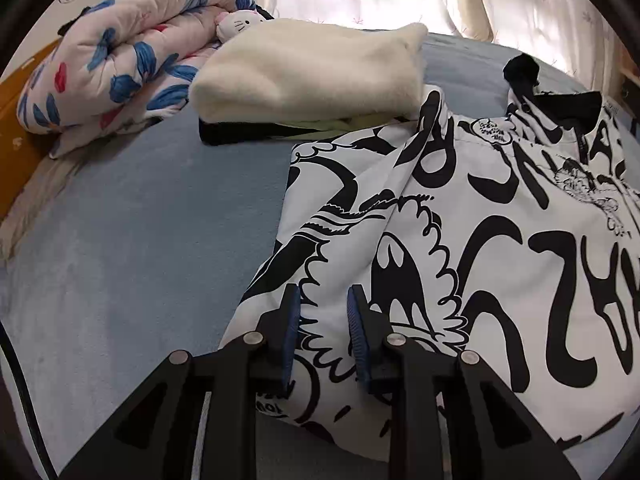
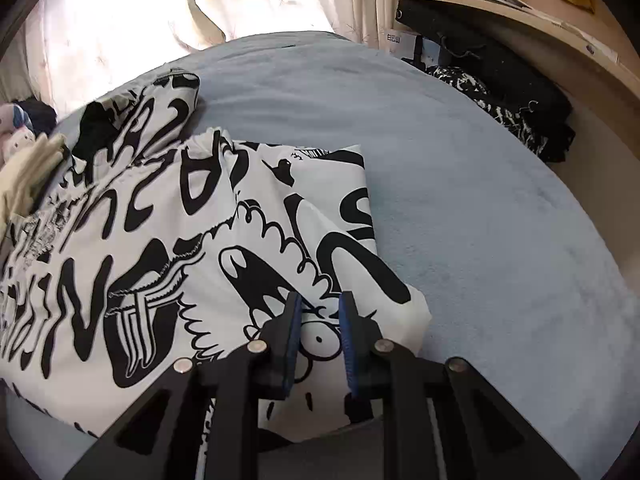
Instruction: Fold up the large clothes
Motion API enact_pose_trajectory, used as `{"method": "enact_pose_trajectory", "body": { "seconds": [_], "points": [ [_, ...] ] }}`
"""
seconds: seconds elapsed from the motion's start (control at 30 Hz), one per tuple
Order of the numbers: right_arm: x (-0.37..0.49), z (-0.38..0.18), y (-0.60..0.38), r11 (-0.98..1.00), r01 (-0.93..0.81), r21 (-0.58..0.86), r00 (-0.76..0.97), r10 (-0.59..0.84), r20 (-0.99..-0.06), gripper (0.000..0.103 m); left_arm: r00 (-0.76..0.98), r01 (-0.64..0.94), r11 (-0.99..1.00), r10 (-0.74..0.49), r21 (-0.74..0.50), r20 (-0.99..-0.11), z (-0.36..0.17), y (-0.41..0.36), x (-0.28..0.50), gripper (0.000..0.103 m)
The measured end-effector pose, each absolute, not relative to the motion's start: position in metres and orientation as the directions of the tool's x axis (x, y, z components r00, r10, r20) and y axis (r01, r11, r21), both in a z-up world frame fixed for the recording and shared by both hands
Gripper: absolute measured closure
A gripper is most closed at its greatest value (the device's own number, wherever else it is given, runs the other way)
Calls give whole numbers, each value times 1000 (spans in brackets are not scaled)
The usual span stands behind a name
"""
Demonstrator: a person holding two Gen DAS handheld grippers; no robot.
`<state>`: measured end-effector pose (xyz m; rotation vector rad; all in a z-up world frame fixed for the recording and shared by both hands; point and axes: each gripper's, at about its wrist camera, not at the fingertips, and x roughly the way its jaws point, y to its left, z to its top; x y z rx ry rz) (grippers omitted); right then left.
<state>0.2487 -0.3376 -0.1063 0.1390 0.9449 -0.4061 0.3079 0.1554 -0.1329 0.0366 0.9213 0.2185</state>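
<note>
hovering with left gripper and right gripper slightly spread, pinching nothing, above the printed jacket lying mid-bed, risking grabbing one slippery layer, undoing folded sleeves.

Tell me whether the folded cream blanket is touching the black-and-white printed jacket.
Touching. In the left wrist view the printed jacket's upper left corner laps against the cream blanket's lower right edge, no bedsheet showing between them.

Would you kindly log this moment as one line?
stage: mid-fold | jacket: sleeves folded in, on bed | left hand-held gripper: open above hem | right hand-held gripper: open above hem
</note>
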Motion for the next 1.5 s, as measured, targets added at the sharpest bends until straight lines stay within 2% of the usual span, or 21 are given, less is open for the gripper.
{"method": "enact_pose_trajectory", "body": {
  "seconds": [0.1,0.27,0.47,0.73,0.9,1.27,1.4,1.47,1.5],
  "points": [
    [252,-109,-330,907,408,-107,496,-319,-807,82,584,-174,976,209,130,-785,-132,157,306,79],
    [247,-113,-341,901,431,-56,501,-290,-815,81,585,-164,977,209,138,-783,-133,156,306,79],
    [250,-115,-336,900,427,-90,487,-313,-815,80,581,-164,973,230,164,-781,-133,152,305,79],
    [260,-111,-332,903,423,-79,447,-284,-848,62,561,-158,975,217,153,-799,-129,153,307,78],
    [261,-105,-323,904,421,-75,426,-270,-863,62,558,-139,989,124,55,-821,-118,156,305,78],
    [245,-72,-285,941,338,1,446,-159,-881,62,565,19,999,-34,-28,-824,-69,122,282,78],
    [240,-39,-265,960,280,11,492,-134,-860,62,565,76,997,-66,-28,-822,-40,105,273,72],
    [237,-20,-255,969,246,9,519,-124,-846,62,585,107,994,-64,-2,-808,-24,95,268,60],
    [237,-8,-249,975,224,6,535,-117,-837,62,607,128,992,-63,19,-792,-12,89,263,48]
  ]
}}
